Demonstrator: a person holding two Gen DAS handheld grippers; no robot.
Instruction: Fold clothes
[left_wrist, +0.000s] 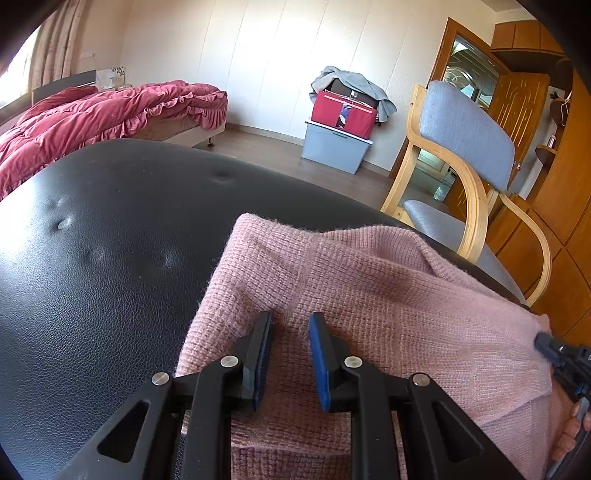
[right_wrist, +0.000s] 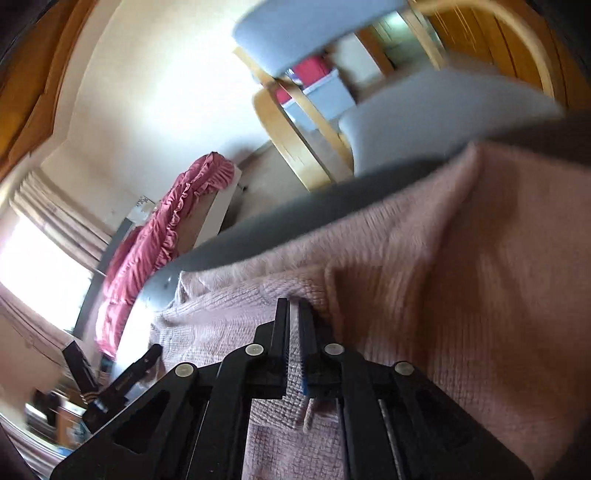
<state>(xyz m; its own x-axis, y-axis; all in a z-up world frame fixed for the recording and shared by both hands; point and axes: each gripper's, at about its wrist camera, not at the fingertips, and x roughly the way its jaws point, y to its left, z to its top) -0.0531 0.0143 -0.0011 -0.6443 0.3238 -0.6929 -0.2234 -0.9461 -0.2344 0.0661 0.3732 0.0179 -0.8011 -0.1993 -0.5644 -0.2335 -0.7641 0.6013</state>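
The pink sweater (left_wrist: 369, 295) lies on the black tabletop (left_wrist: 110, 240). The left claw (left_wrist: 290, 354) is released above it; the right claw (right_wrist: 294, 343) is clenched on its fold.

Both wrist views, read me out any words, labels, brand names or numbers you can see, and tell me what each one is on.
No text can be read in either view.
Pink sweater: no tag or label showing.
Red storage bag on the grey bin: a printed patch, too small to read.
Left gripper and right gripper: no markings visible.
The right wrist view is motion-blurred, so the clutter at its lower left cannot be read.
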